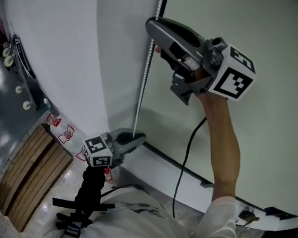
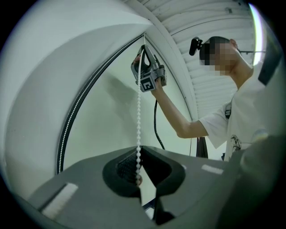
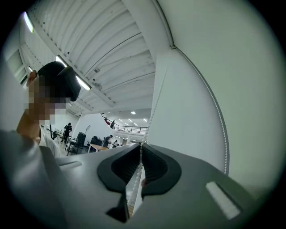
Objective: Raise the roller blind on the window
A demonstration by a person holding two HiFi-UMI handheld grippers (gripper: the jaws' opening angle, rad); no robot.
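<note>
A white bead chain (image 1: 143, 81) hangs beside the pale roller blind (image 1: 273, 42) that covers the window. My right gripper (image 1: 153, 24) is raised high on an outstretched arm and is shut on the chain near its top. My left gripper (image 1: 136, 137) sits low by the sill and is shut on the same run of chain. In the left gripper view the chain (image 2: 138, 120) drops from the right gripper (image 2: 144, 53) into the left gripper (image 2: 138, 151). In the right gripper view the chain (image 3: 152, 112) passes between the closed tips of the right gripper (image 3: 141, 146). A second run of chain (image 3: 222, 120) curves along the blind's edge.
A white sill (image 1: 171, 173) runs below the blind. A black cable (image 1: 187, 151) hangs from the right gripper across it. A slatted wooden panel (image 1: 30, 175) lies on the floor at the lower left. A white wall (image 1: 63, 49) borders the window on the left.
</note>
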